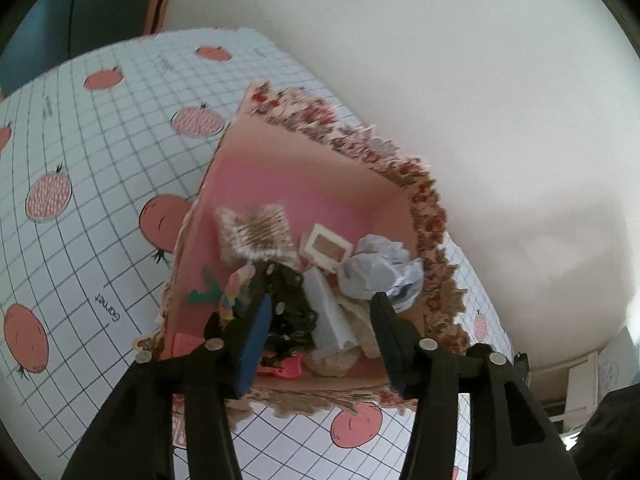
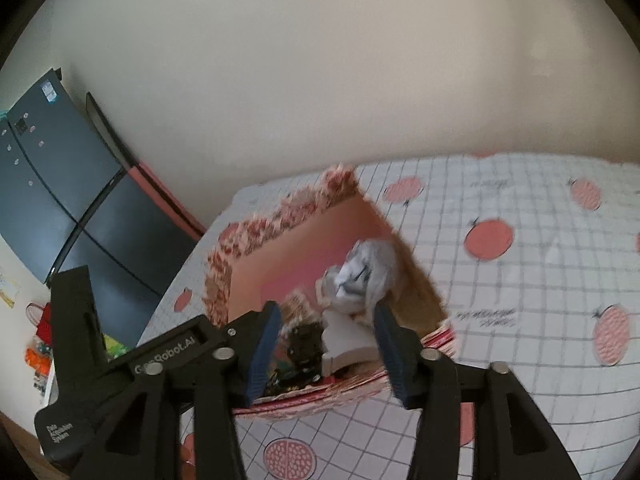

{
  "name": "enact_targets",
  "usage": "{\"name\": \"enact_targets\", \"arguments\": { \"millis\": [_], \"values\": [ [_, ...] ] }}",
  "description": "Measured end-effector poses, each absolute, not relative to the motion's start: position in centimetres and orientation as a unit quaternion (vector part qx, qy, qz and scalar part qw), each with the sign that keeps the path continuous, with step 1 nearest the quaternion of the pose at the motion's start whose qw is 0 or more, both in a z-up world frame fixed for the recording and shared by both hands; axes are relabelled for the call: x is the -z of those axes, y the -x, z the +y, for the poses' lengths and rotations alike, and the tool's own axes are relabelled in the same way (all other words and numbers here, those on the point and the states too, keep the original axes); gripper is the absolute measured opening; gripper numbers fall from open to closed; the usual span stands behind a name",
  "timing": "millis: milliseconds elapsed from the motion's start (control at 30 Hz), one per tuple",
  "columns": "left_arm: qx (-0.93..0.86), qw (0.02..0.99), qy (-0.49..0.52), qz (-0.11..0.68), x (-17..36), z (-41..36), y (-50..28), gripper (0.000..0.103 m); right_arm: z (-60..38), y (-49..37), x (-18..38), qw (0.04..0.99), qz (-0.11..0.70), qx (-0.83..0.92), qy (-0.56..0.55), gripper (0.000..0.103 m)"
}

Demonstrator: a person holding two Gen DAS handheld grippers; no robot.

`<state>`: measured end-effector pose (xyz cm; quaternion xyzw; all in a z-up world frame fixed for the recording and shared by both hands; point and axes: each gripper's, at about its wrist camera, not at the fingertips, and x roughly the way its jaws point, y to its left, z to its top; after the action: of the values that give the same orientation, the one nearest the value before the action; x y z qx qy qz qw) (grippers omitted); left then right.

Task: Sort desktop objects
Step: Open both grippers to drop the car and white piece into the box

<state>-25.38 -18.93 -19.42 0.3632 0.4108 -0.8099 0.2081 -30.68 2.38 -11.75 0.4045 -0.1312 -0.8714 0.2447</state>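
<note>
The pink box (image 1: 304,184) with the flowery rim sits on the surface (image 1: 100,168), which has a checked cloth with red fruit on it. The box holds a pile of small things: a crumpled grey paper (image 1: 380,268) by the far right wall of the box, a white block (image 1: 328,316) in the middle, a black tangled thing (image 1: 292,308) beside the block, and a woven pad (image 1: 256,232) by the left wall.

The left hand-held gripper (image 1: 320,332) hangs just above the near side of the box, pointing down into it. Its jaws are apart and hold nothing. The right hand-held gripper (image 2: 326,340) hangs over the same near side, jaws apart and empty too.

Both are about equally close. The white block lies right under them, its long side pointing away toward the box's far wall.
</note>
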Motion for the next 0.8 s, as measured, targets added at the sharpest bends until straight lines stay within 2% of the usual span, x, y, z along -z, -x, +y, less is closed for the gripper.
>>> {"name": "enact_targets", "arguments": {
  "millis": [200,400,500,600,700,800],
  "values": [
    [0.822,0.208,-0.355,0.393,18.0,-17.8,25.3,0.081,3.7,30.7,10.7,0.216,-0.105,0.887,-0.394,0.069],
    [0.817,0.22,-0.366,0.387,17.7,-17.2,25.4,0.084,4.7,30.7,10.7,0.202,-0.095,0.89,-0.397,0.088],
    [0.816,0.227,-0.371,0.381,17.5,-16.8,25.6,0.093,5.2,30.7,10.8,0.201,-0.091,0.891,-0.397,0.099],
    [0.815,0.232,-0.375,0.375,17.4,-16.4,25.7,0.093,5.7,30.5,10.8,0.197,-0.09,0.892,-0.398,0.103],
    [0.814,0.237,-0.381,0.369,17.2,-16.0,25.8,0.103,6.1,30.5,10.7,0.195,-0.091,0.891,-0.399,0.103],
    [0.814,0.241,-0.382,0.366,17.0,-15.6,25.8,0.103,6.5,30.3,10.4,0.19,-0.089,0.894,-0.396,0.103]
  ]
}}
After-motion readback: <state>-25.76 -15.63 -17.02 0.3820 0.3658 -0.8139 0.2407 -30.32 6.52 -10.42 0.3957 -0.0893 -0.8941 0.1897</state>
